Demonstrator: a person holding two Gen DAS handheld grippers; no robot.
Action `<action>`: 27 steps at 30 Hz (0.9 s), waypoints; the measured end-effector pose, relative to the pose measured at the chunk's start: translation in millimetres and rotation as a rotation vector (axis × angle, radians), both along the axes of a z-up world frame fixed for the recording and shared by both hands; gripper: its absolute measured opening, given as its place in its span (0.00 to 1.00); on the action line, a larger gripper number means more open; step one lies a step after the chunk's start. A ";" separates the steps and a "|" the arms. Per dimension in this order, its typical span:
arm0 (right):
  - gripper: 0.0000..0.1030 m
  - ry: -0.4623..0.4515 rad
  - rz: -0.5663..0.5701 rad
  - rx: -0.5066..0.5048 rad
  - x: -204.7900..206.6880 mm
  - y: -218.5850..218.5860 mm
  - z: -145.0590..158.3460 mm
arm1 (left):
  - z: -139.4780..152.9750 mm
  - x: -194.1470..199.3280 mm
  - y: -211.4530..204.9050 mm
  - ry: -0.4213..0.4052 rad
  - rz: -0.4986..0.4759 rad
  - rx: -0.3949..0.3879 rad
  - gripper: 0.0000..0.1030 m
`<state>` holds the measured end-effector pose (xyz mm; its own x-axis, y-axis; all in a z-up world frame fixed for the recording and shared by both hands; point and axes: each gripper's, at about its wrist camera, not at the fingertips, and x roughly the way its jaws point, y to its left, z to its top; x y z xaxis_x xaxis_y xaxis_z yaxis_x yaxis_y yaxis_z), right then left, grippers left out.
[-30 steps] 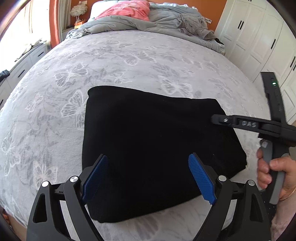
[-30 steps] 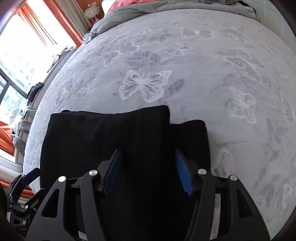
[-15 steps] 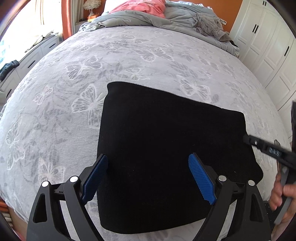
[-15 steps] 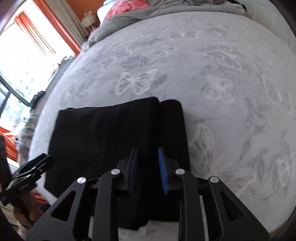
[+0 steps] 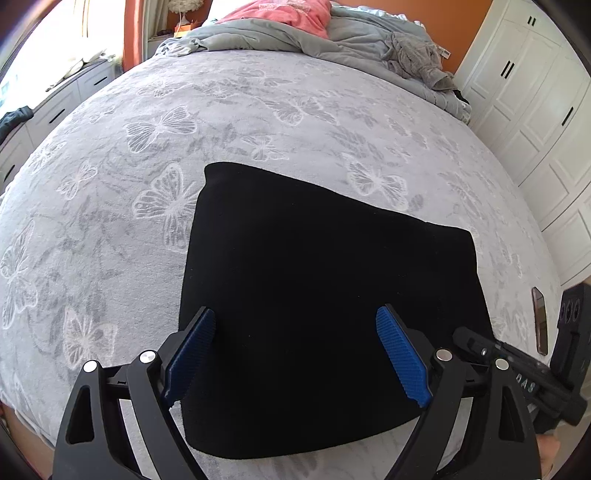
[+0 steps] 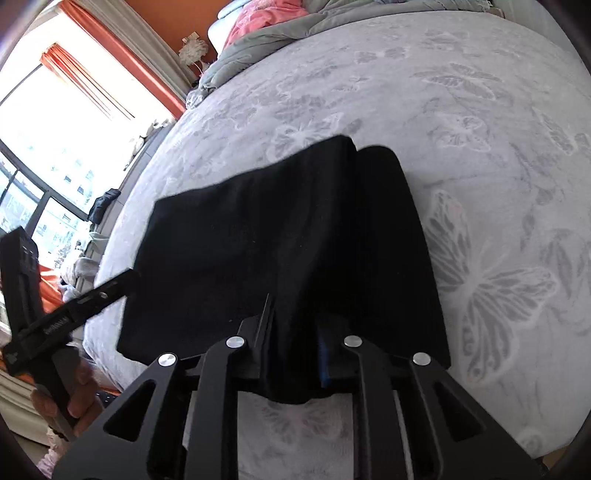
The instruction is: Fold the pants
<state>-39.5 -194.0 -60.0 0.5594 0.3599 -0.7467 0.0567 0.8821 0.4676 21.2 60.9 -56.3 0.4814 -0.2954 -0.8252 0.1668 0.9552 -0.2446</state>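
A bedroom held the scene: a wide bed (image 5: pixel 258 110) under a pale grey spread printed with butterflies, a rumpled grey duvet (image 5: pixel 332 40) and pink pillow (image 5: pixel 280 13) pushed to its far end, white wardrobe doors (image 5: pixel 535 92) at one side and a bright window (image 6: pixel 48 147) at the other. On the near part of the spread lay the black pants (image 5: pixel 325 295), already folded down to a thick, roughly square pad.

The left gripper (image 5: pixel 295 354) hovered over the near edge of that pad with its blue pads spread wide on either side of the cloth and pressing on nothing. The right gripper (image 6: pixel 295 354) was closing, with a thick fold of the black cloth between its pads at the pad's near right-hand corner; the cloth bulged out below the jaws, so it read as pinched.

In the right wrist view the pad's long axis ran away from the tongs toward the head of the bed, with a narrower strip (a lower layer, it seemed) showing past the upper layer's right edge. The right hand was therefore the nearer to the work, sitting directly on the edge. Any coming fold or tidy would probably turn on drawing that seized corner across toward the left, where the open tongs waited.
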 end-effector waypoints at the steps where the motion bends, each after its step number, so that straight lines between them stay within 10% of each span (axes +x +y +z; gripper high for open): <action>1: 0.16 -0.036 0.001 -0.006 -7.1 -1.3 14.6 | 0.7 -1.5 0.0 0.000 -0.003 -0.003 0.84; 7: 0.29 0.042 -0.018 -0.292 -11.3 -1.0 -9.7 | 2.4 -8.4 -4.6 -0.021 -0.029 0.012 0.84; 10: 0.29 -0.020 -0.093 -0.182 -23.8 -12.4 3.4 | 0.3 -9.1 -11.5 -0.017 -0.033 0.054 0.84; 15: 0.28 -0.146 -0.049 -0.274 -17.9 11.5 39.6 | 0.3 -12.2 -17.0 -0.036 -0.043 0.081 0.84; 21: 0.22 -0.008 -0.005 -0.400 46.4 11.5 -8.9 | 0.0 -15.2 -21.3 -0.050 -0.048 0.100 0.84; 27: 0.21 -0.095 -0.020 -0.305 44.3 21.7 34.5 | -2.1 -15.4 -16.4 -0.060 -0.036 0.127 0.84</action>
<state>4.8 -172.3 -25.6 0.6365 0.1154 -0.7626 0.0440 0.9817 0.1853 5.8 44.5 -58.5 0.5223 -0.2081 -0.8269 0.2123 0.9710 -0.1103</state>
